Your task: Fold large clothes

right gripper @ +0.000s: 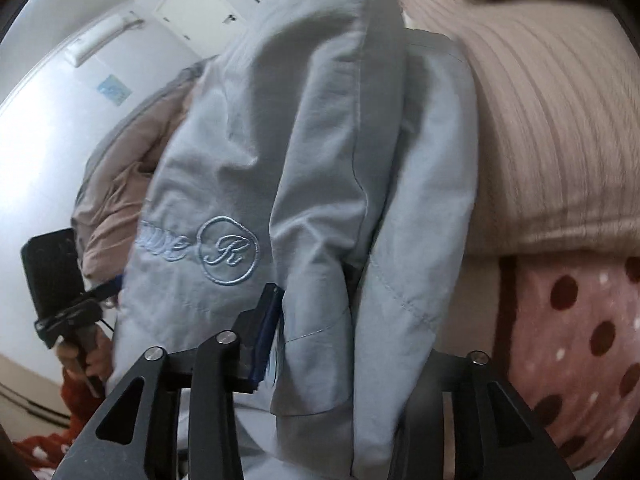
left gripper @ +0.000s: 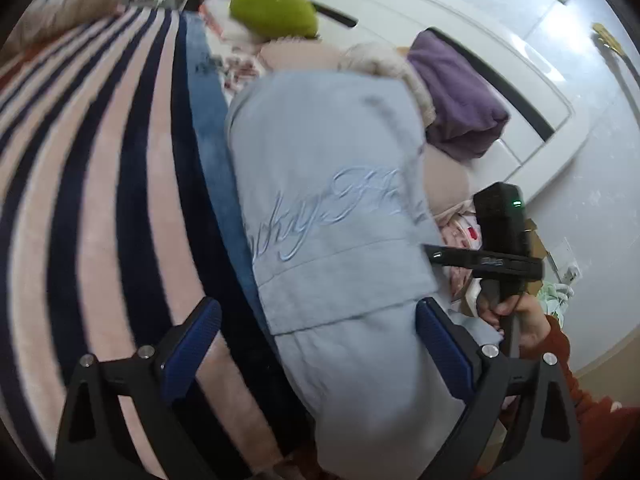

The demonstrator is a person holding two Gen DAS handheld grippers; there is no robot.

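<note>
Our left gripper has its blue-padded fingers spread wide, and the light blue garment runs between them without either pad pressing it. In the right wrist view, our right gripper has cloth bunched over it: one blue-padded finger shows at the fabric's edge and the other is buried under the folds, so we cannot tell whether it is clamped.

The garment lies in a long folded bundle along the bed, its embroidered script facing up. On its left spreads a pink and navy striped blanket. Past its far end sit a green plush ball and a purple cloth. On its right, in the right wrist view, lie a ribbed pink blanket and a polka-dot cushion.
</note>
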